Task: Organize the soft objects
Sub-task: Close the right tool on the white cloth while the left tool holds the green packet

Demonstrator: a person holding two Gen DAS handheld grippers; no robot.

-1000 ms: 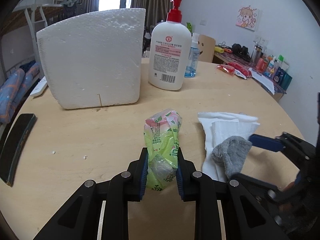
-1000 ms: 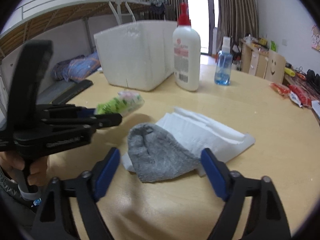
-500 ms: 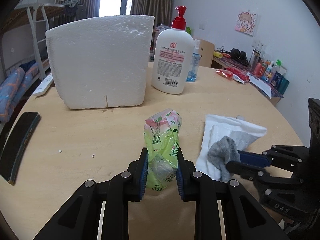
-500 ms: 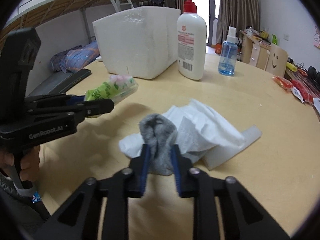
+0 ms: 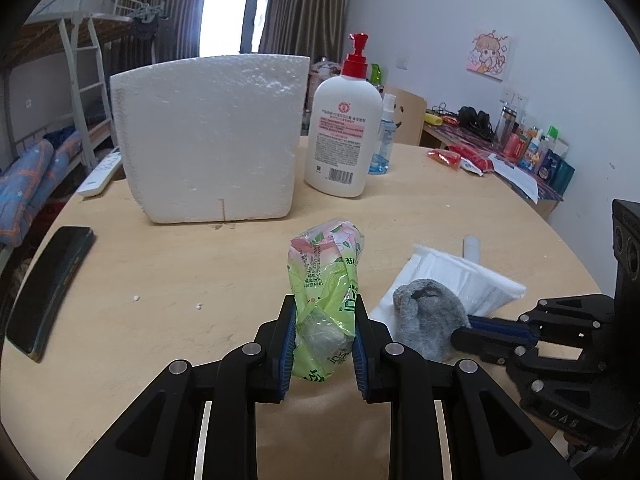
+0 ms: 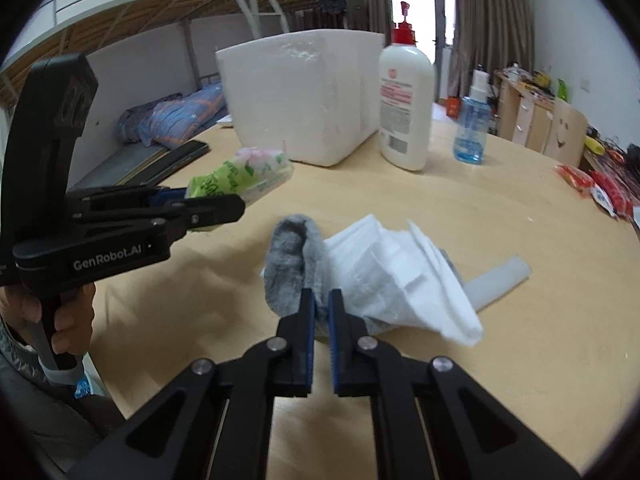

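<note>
My left gripper (image 5: 322, 322) is shut on a green and pink plastic tissue pack (image 5: 326, 276) and holds it above the round wooden table (image 5: 180, 280); the pack also shows in the right wrist view (image 6: 244, 174). My right gripper (image 6: 320, 306) is shut on a grey sock (image 6: 294, 254), lifting it with a white cloth (image 6: 396, 276) draped beside it. In the left wrist view the sock (image 5: 428, 316) and cloth (image 5: 460, 276) sit just right of the pack, with the right gripper (image 5: 464, 330) pinching the sock.
A white foam box (image 5: 208, 136) stands at the back of the table, with a white pump bottle (image 5: 344, 136) and a blue spray bottle (image 5: 382, 148) to its right. A black flat object (image 5: 48, 284) lies at the left edge. Red packets (image 5: 456, 158) lie far right.
My right gripper went from open around the sock to shut on it and has raised it with the white cloth. My left gripper has lifted the tissue pack higher.
</note>
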